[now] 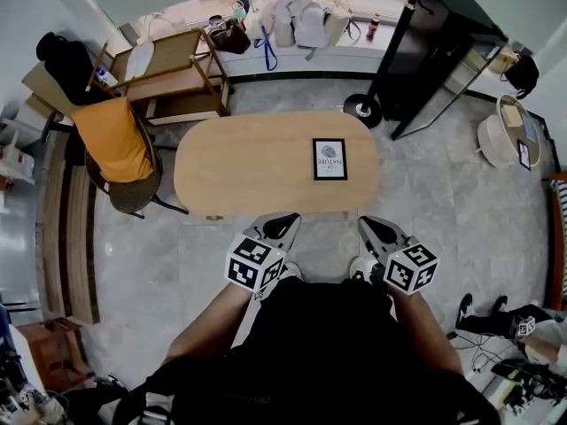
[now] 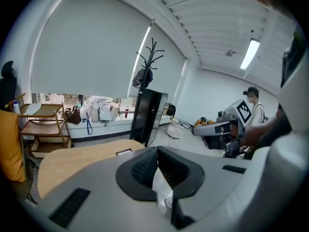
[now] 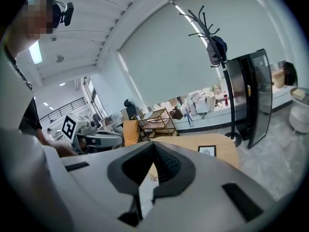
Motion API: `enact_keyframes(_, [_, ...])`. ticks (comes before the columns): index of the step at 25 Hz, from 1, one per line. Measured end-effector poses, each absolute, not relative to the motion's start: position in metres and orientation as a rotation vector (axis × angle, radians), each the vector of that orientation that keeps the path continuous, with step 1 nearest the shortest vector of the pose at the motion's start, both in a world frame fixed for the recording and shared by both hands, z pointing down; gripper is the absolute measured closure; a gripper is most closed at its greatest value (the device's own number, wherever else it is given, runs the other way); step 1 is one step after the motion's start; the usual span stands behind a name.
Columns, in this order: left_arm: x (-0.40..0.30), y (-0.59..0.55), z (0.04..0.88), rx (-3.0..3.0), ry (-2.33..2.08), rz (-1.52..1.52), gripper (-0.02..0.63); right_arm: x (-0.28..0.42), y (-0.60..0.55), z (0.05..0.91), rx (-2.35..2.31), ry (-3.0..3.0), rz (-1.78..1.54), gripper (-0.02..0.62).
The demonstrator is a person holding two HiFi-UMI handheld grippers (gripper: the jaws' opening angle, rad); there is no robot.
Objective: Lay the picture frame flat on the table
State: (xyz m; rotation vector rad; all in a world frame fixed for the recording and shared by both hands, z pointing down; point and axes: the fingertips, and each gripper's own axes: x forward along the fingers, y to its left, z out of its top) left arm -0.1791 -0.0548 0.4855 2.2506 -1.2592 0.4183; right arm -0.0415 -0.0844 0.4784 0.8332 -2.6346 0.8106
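The black picture frame [image 1: 330, 158] with a white print lies flat, face up, on the right part of the oval wooden table [image 1: 248, 162]. It also shows small in the left gripper view [image 2: 124, 152] and the right gripper view [image 3: 207, 151]. Both grippers are held close to the person's body, short of the table's near edge. My left gripper [image 1: 285, 226] [image 2: 157, 149] is shut with nothing in it. My right gripper [image 1: 372, 227] [image 3: 154, 144] is also shut and holds nothing. Neither touches the frame.
A chair draped in orange cloth [image 1: 115, 140] stands at the table's left end, with a wooden cart [image 1: 173, 78] behind it. A coat stand's base [image 1: 361, 109] and a black cabinet [image 1: 425, 42] lie beyond the far right. Bags line the window ledge [image 1: 301, 20].
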Motion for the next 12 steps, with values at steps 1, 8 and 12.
enact_keyframes(1, [-0.178, -0.057, 0.487, 2.236, -1.272, 0.418, 0.601, -0.037, -0.086, 0.476, 0.824, -2.635, 0.808, 0.594])
enact_keyframes(8, [-0.141, -0.085, 0.47, 2.177, -1.38, 0.317, 0.601, 0.001, -0.1, 0.457, 0.7, -2.656, 0.739, 0.594])
enact_keyframes(12, [-0.11, -0.083, 0.471, 2.19, -1.382, 0.347, 0.601, 0.024, -0.104, 0.464, 0.657, -2.659, 0.747, 0.594])
